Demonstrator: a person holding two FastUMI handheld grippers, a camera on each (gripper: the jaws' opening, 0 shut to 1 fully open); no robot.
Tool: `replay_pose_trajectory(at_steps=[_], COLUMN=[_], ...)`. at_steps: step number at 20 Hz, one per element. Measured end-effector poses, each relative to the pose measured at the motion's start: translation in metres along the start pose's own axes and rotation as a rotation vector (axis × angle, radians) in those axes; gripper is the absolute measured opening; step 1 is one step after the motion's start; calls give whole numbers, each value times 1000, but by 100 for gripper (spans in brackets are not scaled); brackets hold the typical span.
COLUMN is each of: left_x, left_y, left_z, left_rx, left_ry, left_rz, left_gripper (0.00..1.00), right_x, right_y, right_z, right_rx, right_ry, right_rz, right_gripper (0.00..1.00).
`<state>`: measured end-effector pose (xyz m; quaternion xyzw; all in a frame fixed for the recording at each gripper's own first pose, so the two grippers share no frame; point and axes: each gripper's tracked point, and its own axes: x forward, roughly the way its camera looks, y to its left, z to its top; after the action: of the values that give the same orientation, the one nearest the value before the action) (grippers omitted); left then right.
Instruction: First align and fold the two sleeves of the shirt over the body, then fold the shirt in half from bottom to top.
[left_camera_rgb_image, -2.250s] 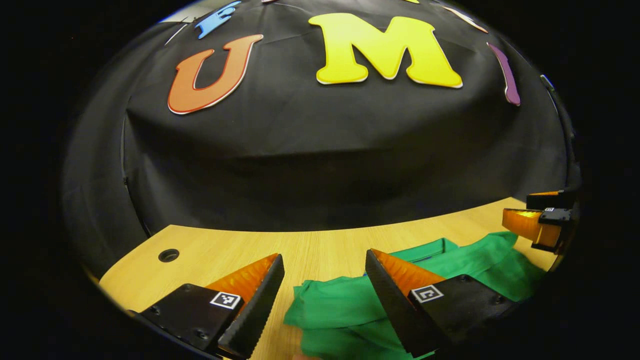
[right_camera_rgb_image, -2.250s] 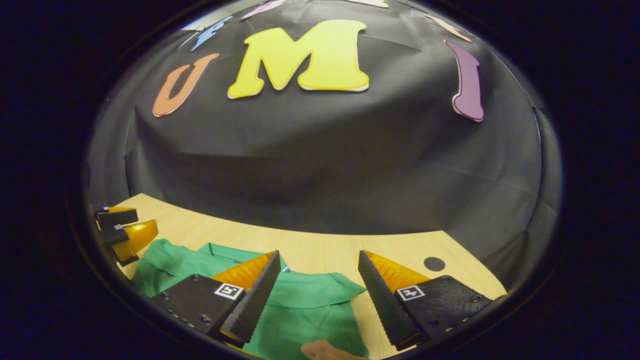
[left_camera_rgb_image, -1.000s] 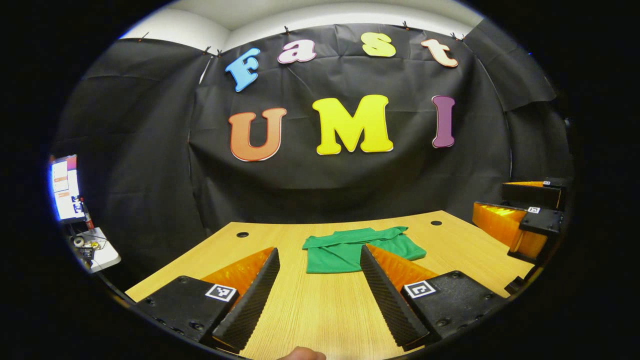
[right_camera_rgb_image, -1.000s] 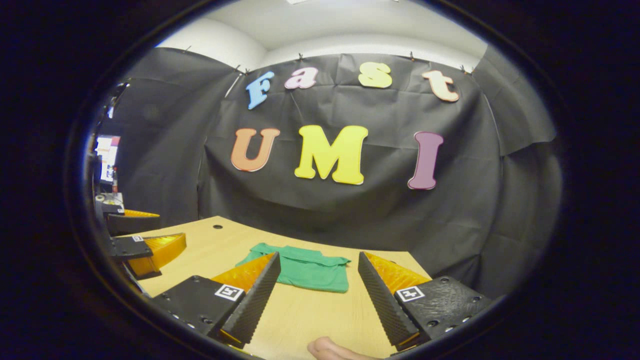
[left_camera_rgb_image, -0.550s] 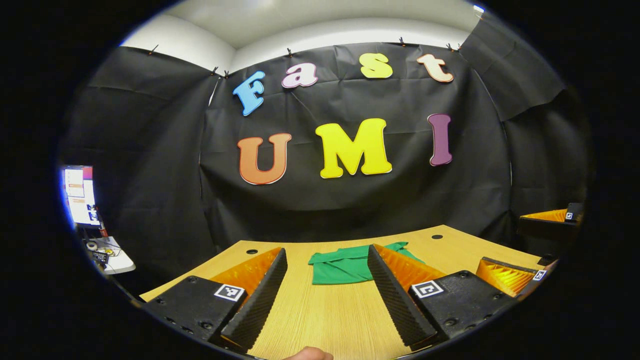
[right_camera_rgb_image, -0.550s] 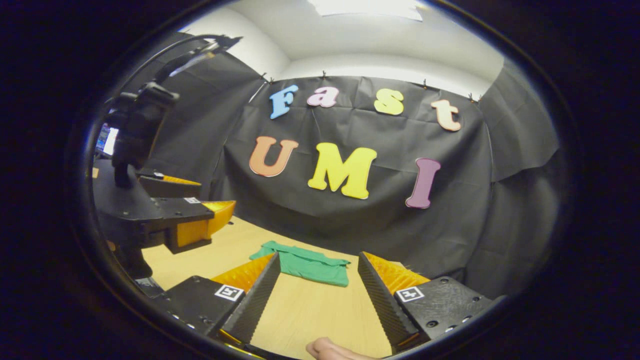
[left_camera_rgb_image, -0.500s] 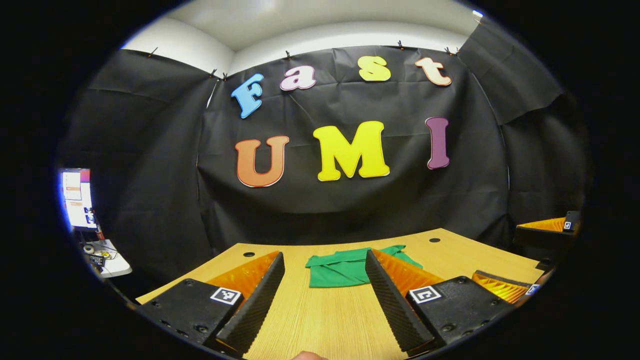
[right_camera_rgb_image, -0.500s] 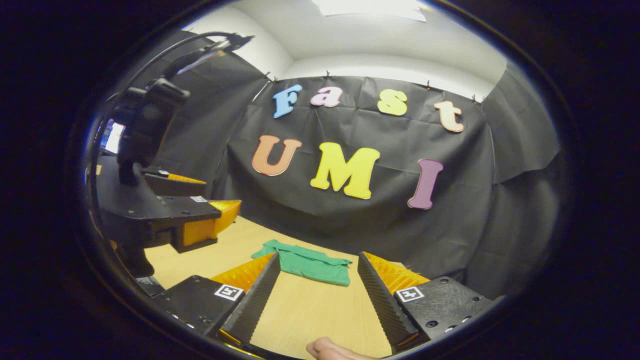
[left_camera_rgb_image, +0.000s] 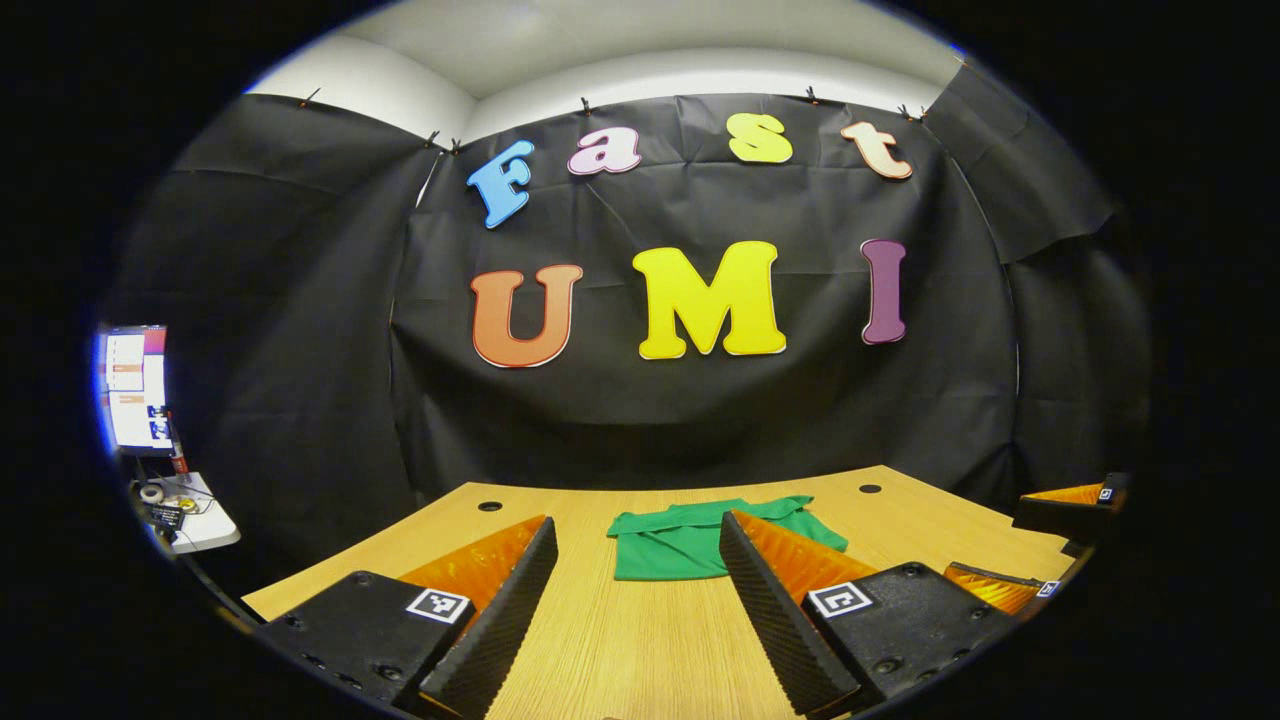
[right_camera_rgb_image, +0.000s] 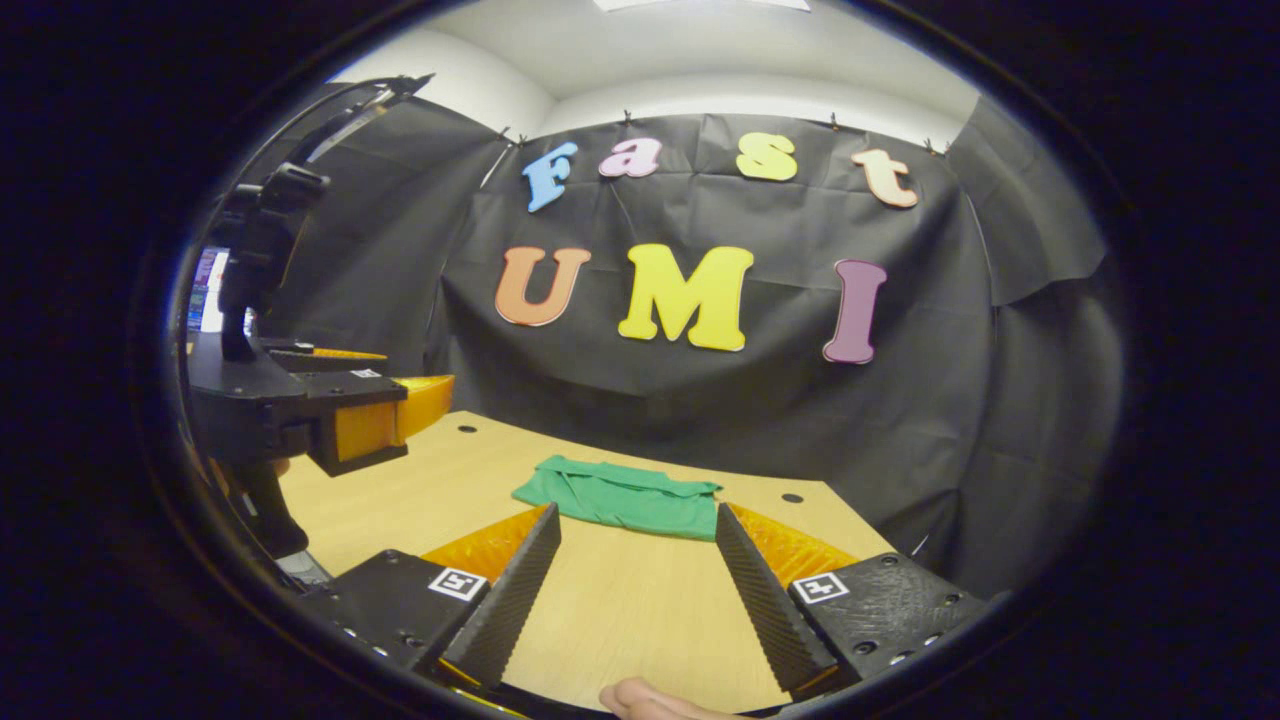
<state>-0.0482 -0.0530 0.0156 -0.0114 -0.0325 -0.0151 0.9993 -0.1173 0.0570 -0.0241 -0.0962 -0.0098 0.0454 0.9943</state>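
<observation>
The shirt (left_camera_rgb_image: 700, 535) lies folded into a compact green rectangle on the desk (left_camera_rgb_image: 640, 640), well ahead of both grippers and apart from them; in the left gripper view it sits beyond the gap between the jaws, partly behind the right-hand finger, and in the right gripper view (right_camera_rgb_image: 620, 500) it lies just past the fingertips' line, centred between them. The left gripper (left_camera_rgb_image: 640, 610) has its jaws wide and empty, hovering over bare desk. The right gripper (right_camera_rgb_image: 635, 600) likewise has its jaws spread wide with nothing between them. From the right gripper view the left gripper shows again, off to the left of the jaws and above the desk. Judging by the neat bundle, the folding looks finished, so little remains to go wrong: the main risk would be a gripper sweeping forward low and catching the near hem, which would drag the loose top layer open, since nothing pins the cloth down. A collar edge looks slightly raised at the far side and could spring if nudged. No containers are in sight on the desk.
</observation>
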Motion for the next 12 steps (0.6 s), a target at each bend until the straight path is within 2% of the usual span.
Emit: replay_pose_trajectory(at_steps=[5, 7, 12], left_x=[-2, -2, -4], left_y=[-2, -3, -3], left_z=[0, -1, -4], left_rx=[6, 12, 8], left_ry=[-4, -6, 2], left_rz=[-12, -18, -36], left_gripper=[100, 100, 100], right_x=[2, 6, 11], right_y=[-16, -16, -17], right_z=[-11, -15, -18], right_rx=[3, 22, 37], right_ry=[31, 45, 65], right_rz=[-22, -19, -30], right_gripper=[96, 94, 96])
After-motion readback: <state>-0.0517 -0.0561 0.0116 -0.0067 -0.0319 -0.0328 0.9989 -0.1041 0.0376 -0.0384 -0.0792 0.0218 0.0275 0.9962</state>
